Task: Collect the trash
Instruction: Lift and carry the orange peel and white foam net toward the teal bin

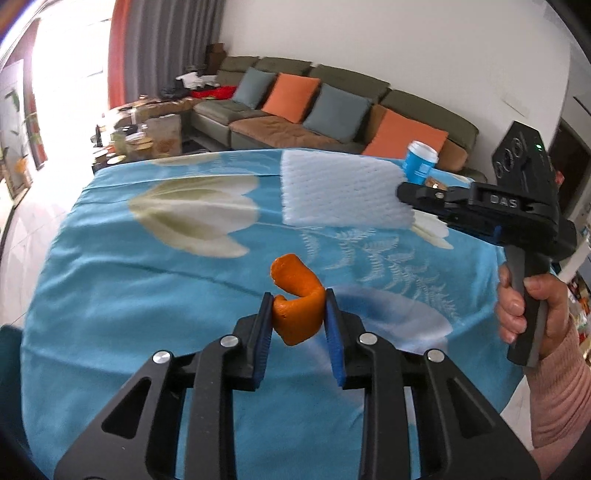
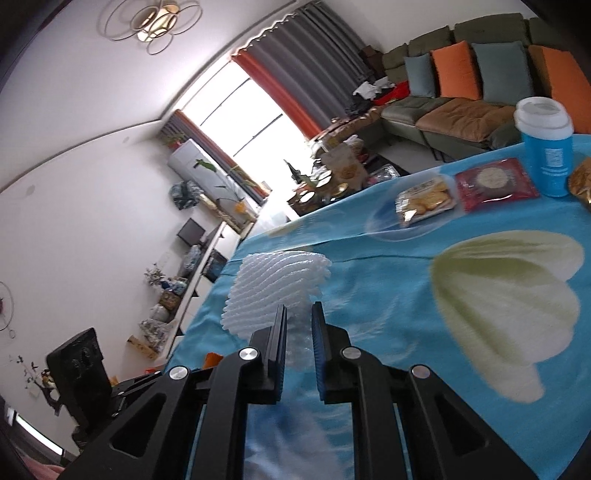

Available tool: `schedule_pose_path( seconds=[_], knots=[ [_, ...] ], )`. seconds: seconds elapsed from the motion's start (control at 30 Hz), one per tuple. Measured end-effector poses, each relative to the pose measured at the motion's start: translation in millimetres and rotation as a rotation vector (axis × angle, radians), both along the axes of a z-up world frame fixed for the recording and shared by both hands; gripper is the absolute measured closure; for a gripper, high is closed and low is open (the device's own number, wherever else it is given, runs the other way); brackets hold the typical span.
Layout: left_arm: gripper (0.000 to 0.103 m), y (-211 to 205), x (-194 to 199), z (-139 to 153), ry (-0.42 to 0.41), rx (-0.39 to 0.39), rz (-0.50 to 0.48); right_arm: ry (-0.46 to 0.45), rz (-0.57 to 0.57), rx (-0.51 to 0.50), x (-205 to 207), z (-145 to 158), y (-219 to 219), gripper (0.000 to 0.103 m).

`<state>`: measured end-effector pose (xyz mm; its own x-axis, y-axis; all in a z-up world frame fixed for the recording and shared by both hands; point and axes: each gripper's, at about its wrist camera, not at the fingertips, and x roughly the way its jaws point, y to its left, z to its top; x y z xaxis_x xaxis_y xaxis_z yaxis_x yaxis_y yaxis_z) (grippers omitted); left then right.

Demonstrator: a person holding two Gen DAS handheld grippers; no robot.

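Above tablecloth (image 1: 110, 295): clamped peel (image 1: 295, 314), foam net (image 2: 273, 291).

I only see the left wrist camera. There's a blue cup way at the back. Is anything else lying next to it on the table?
Observer: Yes. The right wrist view shows a red snack packet flat on the blue tablecloth, just left of the blue cup.
Operator: Anything more?
Observer: A clear bag of biscuits lies left of the red packet.
Operator: Is that white net thing really pinched?
Observer: Yes. The right gripper has the white foam net squeezed between its pads, with the rest fanning out in front.
Operator: What's up on the ceiling?
Observer: A lamp of gold rings, which your view misses.
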<state>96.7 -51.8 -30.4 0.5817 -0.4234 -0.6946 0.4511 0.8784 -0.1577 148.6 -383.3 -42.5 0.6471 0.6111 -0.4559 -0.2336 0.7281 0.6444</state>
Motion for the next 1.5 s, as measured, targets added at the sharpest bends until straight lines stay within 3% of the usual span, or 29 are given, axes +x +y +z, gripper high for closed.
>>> schedule_pose_path(
  seconds=[0.6,1.5],
  knots=[
    [0.076,82.4,-37.2,7.3,-0.028,0.011,0.179,0.004,0.169,0.040,-10.1,0.8,76.0,0.091],
    [0.076,138.1,-62.9,13.9,-0.044,0.013,0.300,0.011,0.287,0.028,-9.3,2.8,147.7,0.091]
  ],
)
